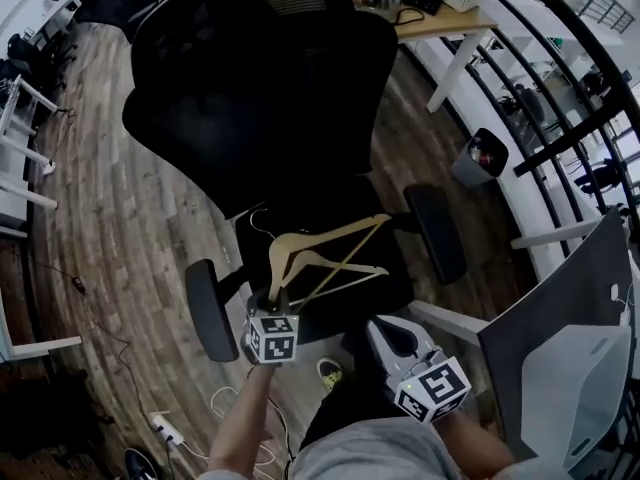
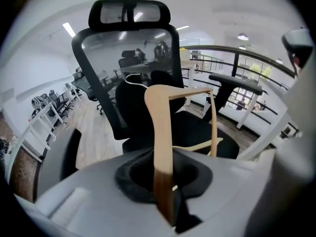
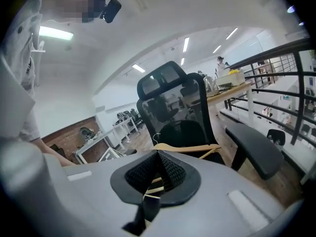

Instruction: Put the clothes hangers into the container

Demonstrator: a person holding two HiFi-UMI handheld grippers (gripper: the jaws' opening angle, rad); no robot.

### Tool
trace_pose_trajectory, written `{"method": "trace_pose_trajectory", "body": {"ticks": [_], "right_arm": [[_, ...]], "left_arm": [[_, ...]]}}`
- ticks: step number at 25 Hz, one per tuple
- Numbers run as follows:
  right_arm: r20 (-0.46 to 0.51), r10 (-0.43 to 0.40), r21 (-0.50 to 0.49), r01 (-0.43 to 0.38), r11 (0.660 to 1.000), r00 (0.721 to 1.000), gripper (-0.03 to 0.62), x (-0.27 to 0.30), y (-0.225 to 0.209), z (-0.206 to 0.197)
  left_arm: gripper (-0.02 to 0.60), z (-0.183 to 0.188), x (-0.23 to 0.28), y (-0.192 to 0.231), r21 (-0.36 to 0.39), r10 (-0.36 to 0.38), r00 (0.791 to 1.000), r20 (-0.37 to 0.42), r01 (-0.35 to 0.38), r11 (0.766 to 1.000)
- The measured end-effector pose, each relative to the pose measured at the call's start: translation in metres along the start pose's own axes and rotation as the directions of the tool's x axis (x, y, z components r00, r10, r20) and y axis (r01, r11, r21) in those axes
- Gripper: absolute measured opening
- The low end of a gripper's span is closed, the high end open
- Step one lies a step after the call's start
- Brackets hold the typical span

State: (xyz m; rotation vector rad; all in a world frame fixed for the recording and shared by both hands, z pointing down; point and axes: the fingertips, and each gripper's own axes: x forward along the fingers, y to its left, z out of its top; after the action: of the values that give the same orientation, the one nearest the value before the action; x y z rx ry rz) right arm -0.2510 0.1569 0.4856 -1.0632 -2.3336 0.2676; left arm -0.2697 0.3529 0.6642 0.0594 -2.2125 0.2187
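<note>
Wood-plank floor (image 1: 100,218) runs under a black chair (image 1: 270,88) in the head view, with a desk (image 1: 440,23) at the top and a dark railing (image 1: 570,68) curving down the right. A wooden hanger (image 1: 320,258) is lifted over the chair seat, and thin crossed bars show under its arms. The left gripper (image 1: 270,306) has it by the lower left end. The right gripper (image 1: 390,336) sits lower right, near the hanger but apart from it.

In the left gripper view the jaws are clamped on one arm of the hanger, which rises straight up from between them. The rest bends off to the right in front of the chair back.

In the right gripper view the jaws meet at their tips and grip nothing. Slivers of pale wood show through the slit beneath them. The hanger lies level just beyond, before the chair, with an armrest (image 3: 254,149) at the right.
</note>
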Motion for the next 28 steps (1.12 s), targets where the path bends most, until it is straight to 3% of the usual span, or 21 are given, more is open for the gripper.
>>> {"method": "trace_pose_trajectory", "body": {"ticks": [7,14,20,28], "right_arm": [[0.092,-0.052,-0.040,0.056,0.998,0.994,-0.002,-0.065,0.033,0.013],[0.194,-0.101,-0.061,0.114,0.992,0.976,-0.002,-0.125,0.065,0.021],[0.259,-0.134,-0.083,0.160,0.984,0.957,-0.001,-0.178,0.085,0.023],[0.343,-0.251,-0.043,0.282,0.959,0.905,-0.002,-0.249,0.077,0.025]], "left_arm": [[0.061,0.020,-0.072,-0.010,0.025,-0.020,0.992,0.122,0.017,1.000],[0.060,0.030,-0.147,-0.014,0.019,-0.034,0.968,0.247,0.030,0.999],[0.060,0.050,-0.207,-0.028,0.023,-0.064,0.933,0.355,0.060,0.998],[0.058,0.073,-0.258,-0.076,0.107,-0.188,0.873,0.450,0.156,0.982]]}}
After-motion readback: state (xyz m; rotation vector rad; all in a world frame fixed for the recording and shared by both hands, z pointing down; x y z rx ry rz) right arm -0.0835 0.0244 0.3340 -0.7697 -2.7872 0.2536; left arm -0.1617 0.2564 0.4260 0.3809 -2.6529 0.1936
